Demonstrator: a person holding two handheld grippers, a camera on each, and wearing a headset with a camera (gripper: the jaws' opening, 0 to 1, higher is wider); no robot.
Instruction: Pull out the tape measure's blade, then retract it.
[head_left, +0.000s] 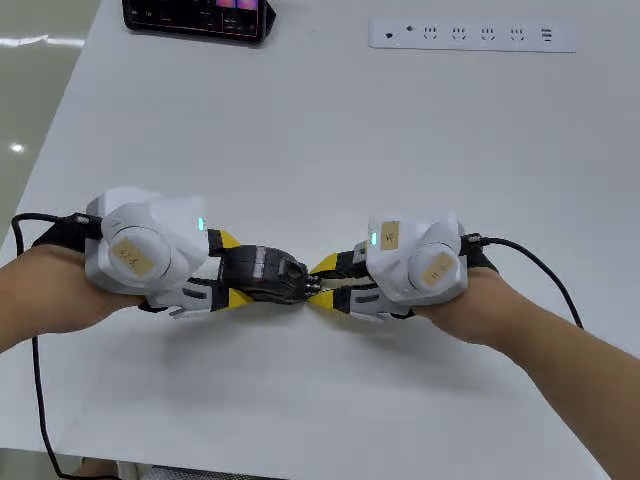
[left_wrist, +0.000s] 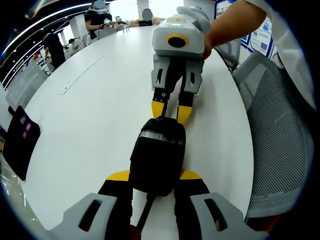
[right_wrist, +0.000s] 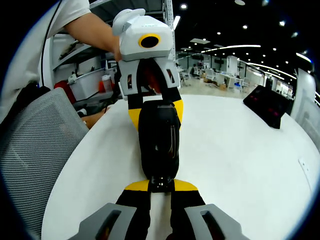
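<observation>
In the right gripper view, hand-held gripper (right_wrist: 161, 186) pinches tape measure's (right_wrist: 159, 137) tip.

- A white counter (head_left: 350, 120) spans the head view, with a power strip (head_left: 472, 35) upper right and a dark device (head_left: 198, 17) upper left.
- A grey mesh chair (left_wrist: 280, 130) stands at the right of the left gripper view.

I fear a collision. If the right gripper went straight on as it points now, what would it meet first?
The tape measure, whose front end the right gripper pinches; just behind it, the left gripper holding the case.
</observation>
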